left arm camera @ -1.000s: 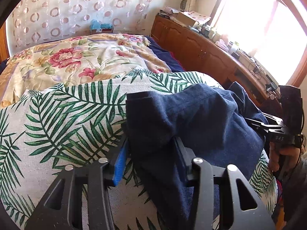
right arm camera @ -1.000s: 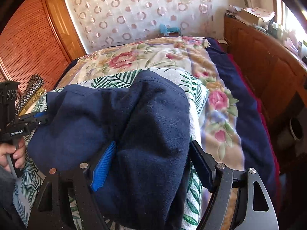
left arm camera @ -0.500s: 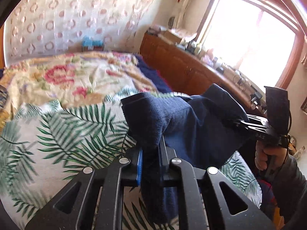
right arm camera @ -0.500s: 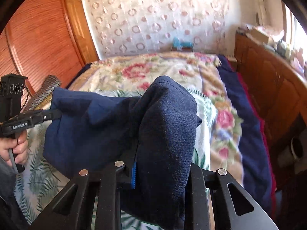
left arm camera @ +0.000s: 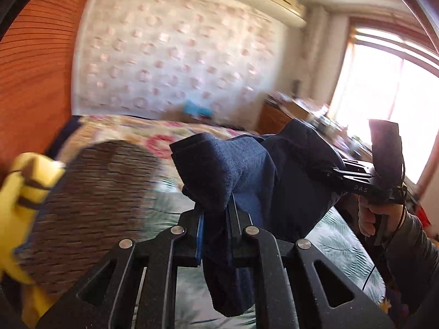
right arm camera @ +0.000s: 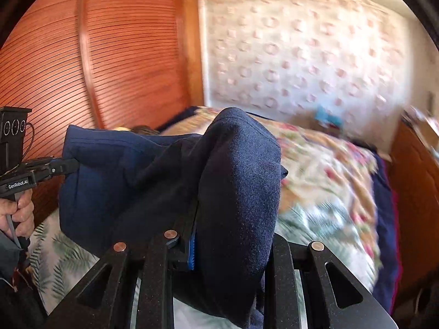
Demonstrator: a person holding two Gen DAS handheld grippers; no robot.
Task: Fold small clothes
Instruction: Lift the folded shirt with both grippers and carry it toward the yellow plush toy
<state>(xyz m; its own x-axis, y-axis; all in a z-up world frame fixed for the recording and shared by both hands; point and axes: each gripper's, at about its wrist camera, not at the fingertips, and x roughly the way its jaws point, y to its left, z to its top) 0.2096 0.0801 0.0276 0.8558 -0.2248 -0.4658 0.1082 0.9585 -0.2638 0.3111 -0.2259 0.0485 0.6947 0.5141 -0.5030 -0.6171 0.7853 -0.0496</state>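
A small navy blue garment [left arm camera: 247, 170] hangs in the air between my two grippers, above the bed. My left gripper [left arm camera: 215, 219] is shut on one corner of it, and cloth drapes down over the fingers. My right gripper [right arm camera: 197, 233] is shut on the other corner, with a thick fold of the garment [right arm camera: 238, 192] bulging over the fingers. Each gripper shows in the other's view: the right one [left arm camera: 337, 172] at the garment's right end, the left one [right arm camera: 65, 166] at its left end.
The bed below carries a palm-leaf cloth [right arm camera: 65, 252] and a floral quilt [right arm camera: 323, 164]. A brown patterned roll with a yellow end [left arm camera: 90, 200] lies at the left. A slatted wooden wardrobe [right arm camera: 109, 68] stands left, a wooden sideboard [right arm camera: 411, 178] and window [left arm camera: 397, 104] right.
Both grippers closed on the garment's corners and lifted it off the bed. The views have tilted up toward the wall.
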